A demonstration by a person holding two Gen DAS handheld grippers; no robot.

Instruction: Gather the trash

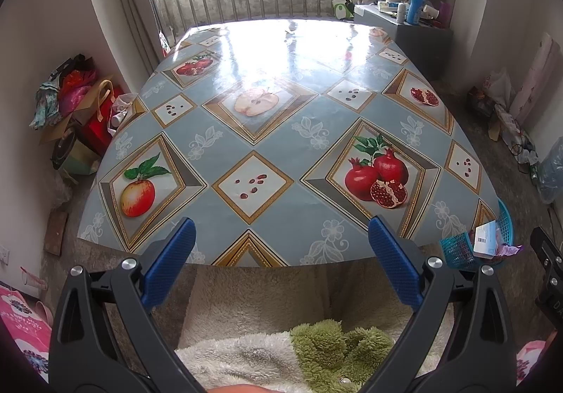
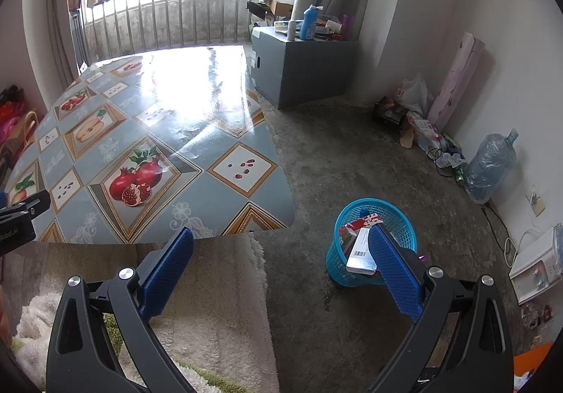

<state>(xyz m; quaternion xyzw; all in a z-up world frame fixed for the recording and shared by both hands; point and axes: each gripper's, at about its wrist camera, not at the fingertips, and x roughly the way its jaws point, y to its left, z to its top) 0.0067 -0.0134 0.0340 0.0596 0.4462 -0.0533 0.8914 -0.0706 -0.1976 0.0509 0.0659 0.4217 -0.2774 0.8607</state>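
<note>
A blue mesh trash basket [image 2: 337,262] stands on the concrete floor just past the table's near right corner. Inside it are a white barcoded box [image 2: 360,252] and a red wrapper [image 2: 362,221]. My right gripper [image 2: 281,233] is open and holds nothing; its right finger overlaps the basket in this view. In the left wrist view, my left gripper [image 1: 281,227] hangs open and empty over the near edge of the table [image 1: 281,132], which has a fruit-print cloth. The basket [image 1: 455,252] shows at the right there, with the box [image 1: 485,240] and a purple wrapper [image 1: 508,249].
A grey cabinet [image 2: 302,65] with bottles on top stands beyond the table. A large water jug [image 2: 489,168] and loose clutter [image 2: 415,122] line the right wall. Bags and boxes [image 1: 81,111] pile up left of the table. A person's fleece clothing [image 1: 264,305] fills the foreground.
</note>
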